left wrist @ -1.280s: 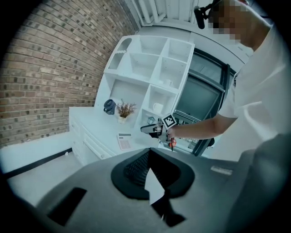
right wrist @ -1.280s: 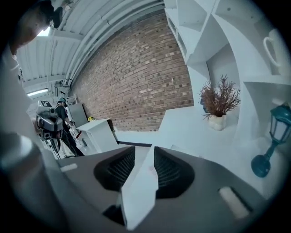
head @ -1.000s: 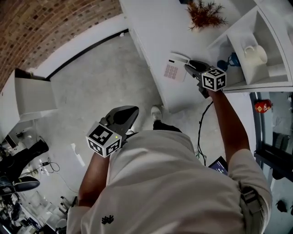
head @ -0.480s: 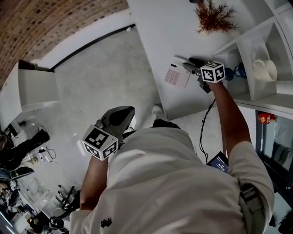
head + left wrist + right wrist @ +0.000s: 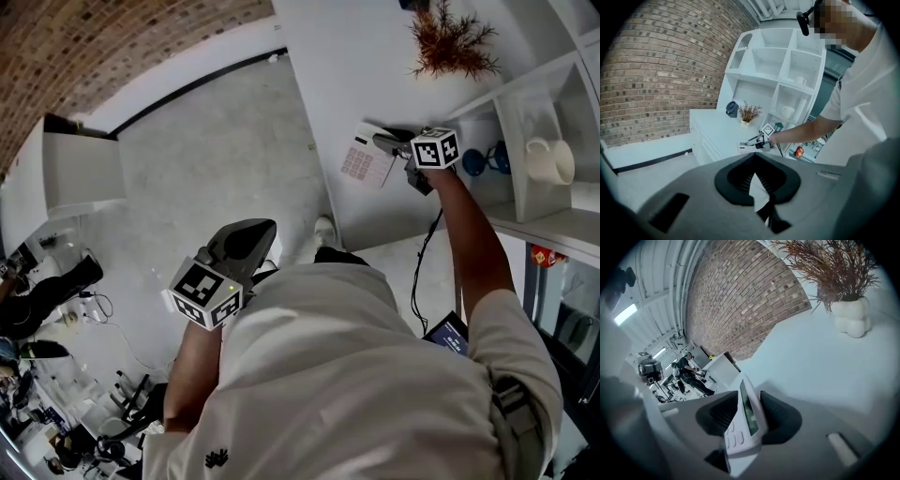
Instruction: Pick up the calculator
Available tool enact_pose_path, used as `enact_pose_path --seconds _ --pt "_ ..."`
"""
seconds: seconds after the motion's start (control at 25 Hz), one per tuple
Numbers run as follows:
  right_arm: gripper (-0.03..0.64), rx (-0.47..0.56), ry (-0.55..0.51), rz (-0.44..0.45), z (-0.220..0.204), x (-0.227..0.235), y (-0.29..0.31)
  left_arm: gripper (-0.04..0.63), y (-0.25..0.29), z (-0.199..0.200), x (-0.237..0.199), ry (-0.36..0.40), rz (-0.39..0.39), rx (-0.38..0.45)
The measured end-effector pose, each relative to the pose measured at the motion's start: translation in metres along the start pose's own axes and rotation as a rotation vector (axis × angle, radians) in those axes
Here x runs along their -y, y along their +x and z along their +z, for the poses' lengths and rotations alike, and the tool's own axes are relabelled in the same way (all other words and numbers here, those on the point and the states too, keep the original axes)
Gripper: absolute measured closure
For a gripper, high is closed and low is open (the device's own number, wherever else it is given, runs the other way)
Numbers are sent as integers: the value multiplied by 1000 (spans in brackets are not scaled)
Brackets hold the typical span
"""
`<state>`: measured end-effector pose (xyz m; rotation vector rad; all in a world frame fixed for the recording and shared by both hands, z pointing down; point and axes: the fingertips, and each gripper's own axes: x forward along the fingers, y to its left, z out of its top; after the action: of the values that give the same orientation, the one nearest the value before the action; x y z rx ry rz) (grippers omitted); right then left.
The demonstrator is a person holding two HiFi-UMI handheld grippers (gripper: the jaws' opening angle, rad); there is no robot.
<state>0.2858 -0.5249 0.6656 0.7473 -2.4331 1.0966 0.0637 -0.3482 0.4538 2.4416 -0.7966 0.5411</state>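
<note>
The calculator (image 5: 743,423) sits directly between the jaws of the right hand-held gripper (image 5: 745,416). It stands on its edge, with its long axis running along the line the jaws point. The screen end reaches out past the tips and the key rows sit back toward the camera. Its screen and keys face the pad on the right of that view, and its back lies against the other pad. The jaws are closing, and the pads look snug against both faces, so I judge this a grip on the body rather than a loose straddle.

From the head view, the calculator (image 5: 367,161) sticks out ahead of the right hand-held gripper (image 5: 405,150), over the near edge of the white bench (image 5: 356,56). I cannot tell whether its lower edge is clear of the bench.

The left hand-held gripper (image 5: 246,239) hangs well apart from it, back by the person's waist. Its tips are together on nothing, so the lift falls to the right hand.

No brand, label or key legend can be read on the calculator. The keys show only as pinkish rows. The cubes carry black-and-white square patterns and no words.
</note>
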Motion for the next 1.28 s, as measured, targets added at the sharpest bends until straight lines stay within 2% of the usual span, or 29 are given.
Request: enact_pose_path --seconds 0.08,0.36,0.68,0.96,1.28 --pt "496 -20 10 0 -2 2 2 589 0 2 -2 0 7 4" --pt "537 6 89 17 -4 -4 -1 589 -9 -1 -11 -7 15 16" --pt "557 65 106 -2 14 -36 -7 589 -34 -11 -17 -14 2 46" --pt "558 102 94 -87 23 -55 -9 589 -65 -25 -22 -24 -13 76" --pt "558 146 95 -92 32 -106 8 589 -112 -47 -31 -30 -23 104"
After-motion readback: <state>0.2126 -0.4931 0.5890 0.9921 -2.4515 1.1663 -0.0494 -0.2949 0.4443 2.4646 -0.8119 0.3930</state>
